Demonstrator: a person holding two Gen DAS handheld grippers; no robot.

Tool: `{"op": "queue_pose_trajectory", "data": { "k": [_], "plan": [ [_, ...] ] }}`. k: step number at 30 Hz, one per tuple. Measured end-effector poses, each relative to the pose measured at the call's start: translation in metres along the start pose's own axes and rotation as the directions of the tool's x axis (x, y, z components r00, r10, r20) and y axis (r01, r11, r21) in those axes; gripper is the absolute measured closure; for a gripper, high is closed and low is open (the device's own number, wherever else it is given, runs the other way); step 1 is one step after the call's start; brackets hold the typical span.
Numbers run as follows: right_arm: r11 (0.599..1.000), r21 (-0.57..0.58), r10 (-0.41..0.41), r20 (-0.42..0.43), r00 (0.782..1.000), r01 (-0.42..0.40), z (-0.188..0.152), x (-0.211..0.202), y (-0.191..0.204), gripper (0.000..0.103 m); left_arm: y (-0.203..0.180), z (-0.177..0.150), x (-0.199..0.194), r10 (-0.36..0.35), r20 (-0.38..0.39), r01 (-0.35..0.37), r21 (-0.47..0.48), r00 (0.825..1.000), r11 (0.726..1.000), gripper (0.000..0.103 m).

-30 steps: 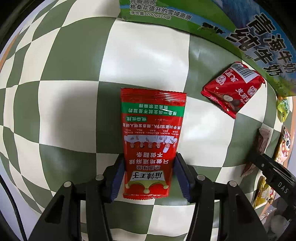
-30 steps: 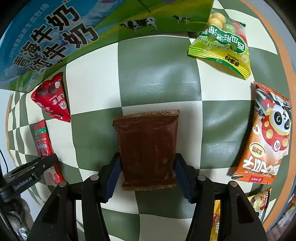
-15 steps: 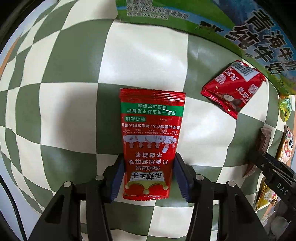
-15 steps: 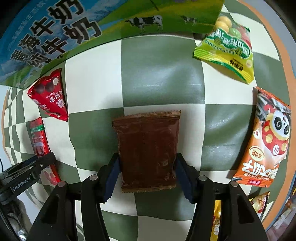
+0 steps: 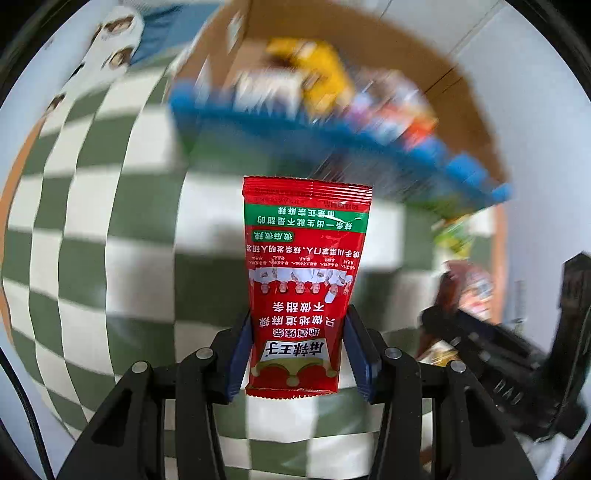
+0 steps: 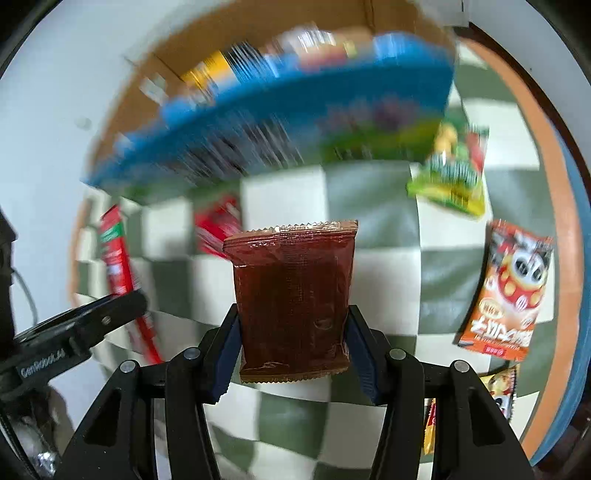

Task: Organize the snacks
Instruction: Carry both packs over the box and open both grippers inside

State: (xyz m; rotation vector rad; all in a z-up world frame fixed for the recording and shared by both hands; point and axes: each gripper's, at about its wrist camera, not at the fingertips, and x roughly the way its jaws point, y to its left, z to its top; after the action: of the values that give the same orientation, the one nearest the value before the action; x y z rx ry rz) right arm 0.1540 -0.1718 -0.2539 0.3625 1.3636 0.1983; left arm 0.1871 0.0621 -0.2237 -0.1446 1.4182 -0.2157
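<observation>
Left wrist: tool [image 5: 299,354] steeply downward

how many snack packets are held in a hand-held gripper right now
2: the red spicy-strip packet in the left hand-held gripper, the brown packet in the right hand-held gripper. Others lie on the checkered cloth.

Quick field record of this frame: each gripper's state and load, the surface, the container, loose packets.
left gripper: jaws shut on red spicy-strip packet, lifted clear of the cloth
right gripper: jaws shut on brown packet, also lifted
surface: green-and-white checked cloth
container: open cardboard box, blurred snacks inside
loose packets: green candy bag, orange panda bag
</observation>
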Motion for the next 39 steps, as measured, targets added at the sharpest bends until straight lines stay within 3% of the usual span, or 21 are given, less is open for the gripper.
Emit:
{"op": "queue_pose_trajectory", "data": {
  "k": [5, 8, 12, 18, 23, 27, 29, 32, 38, 39],
  "plan": [
    [0.998, -0.014, 0.058, 0.101, 0.993, -0.056, 0.048, -0.058, 0.014, 0.046, -0.026, 0.061, -0.047, -0.083, 0.067, 0.081, 0.025, 0.994, 0.996, 0.059],
    [0.999, -0.035, 0.019, 0.153, 0.988, -0.014, 0.103, -0.063, 0.026, 0.046, -0.036, 0.108, -0.062, -0.070, 0.119, 0.065, 0.043, 0.990, 0.997, 0.059],
    [0.996, -0.054, -0.058, 0.167, 0.984, 0.068, 0.169, -0.055, 0.023, 0.046, -0.041, 0.169, -0.052, 0.009, 0.130, -0.015, 0.050, 0.991, 0.999, 0.059],
    [0.976, -0.079, -0.194, 0.110, 0.975, 0.203, 0.247, -0.008, 0.019, 0.046, -0.035, 0.245, 0.006, 0.179, 0.043, -0.182, 0.065, 0.983, 0.981, 0.059],
    [0.956, -0.114, -0.263, 0.071, 0.962, 0.269, 0.277, 0.030, 0.015, 0.046, -0.021, 0.271, 0.056, 0.269, -0.033, -0.266, 0.076, 0.963, 0.961, 0.059],
    [0.947, -0.112, -0.297, 0.043, 0.954, 0.300, 0.289, 0.049, 0.013, 0.044, -0.013, 0.282, 0.077, 0.289, -0.065, -0.286, 0.062, 0.955, 0.956, 0.056],
    [0.943, -0.105, -0.315, 0.031, 0.949, 0.316, 0.295, 0.056, 0.012, 0.030, -0.007, 0.287, 0.084, 0.280, -0.077, -0.277, 0.039, 0.957, 0.960, 0.054],
    [0.941, -0.091, -0.324, 0.030, 0.945, 0.326, 0.299, 0.063, 0.008, 0.010, -0.001, 0.293, 0.091, 0.268, -0.089, -0.267, 0.019, 0.959, 0.963, 0.033],
    [0.940, -0.090, -0.329, 0.023, 0.944, 0.329, 0.300, 0.077, 0.005, 0.007, 0.000, 0.294, 0.092, 0.257, -0.059, -0.255, 0.035, 0.965, 0.966, 0.031],
    [0.940, -0.087, -0.329, 0.024, 0.944, 0.330, 0.299, 0.075, 0.007, 0.007, 0.000, 0.293, 0.091, 0.254, -0.058, -0.252, 0.036, 0.966, 0.967, 0.026]
  ]
}}
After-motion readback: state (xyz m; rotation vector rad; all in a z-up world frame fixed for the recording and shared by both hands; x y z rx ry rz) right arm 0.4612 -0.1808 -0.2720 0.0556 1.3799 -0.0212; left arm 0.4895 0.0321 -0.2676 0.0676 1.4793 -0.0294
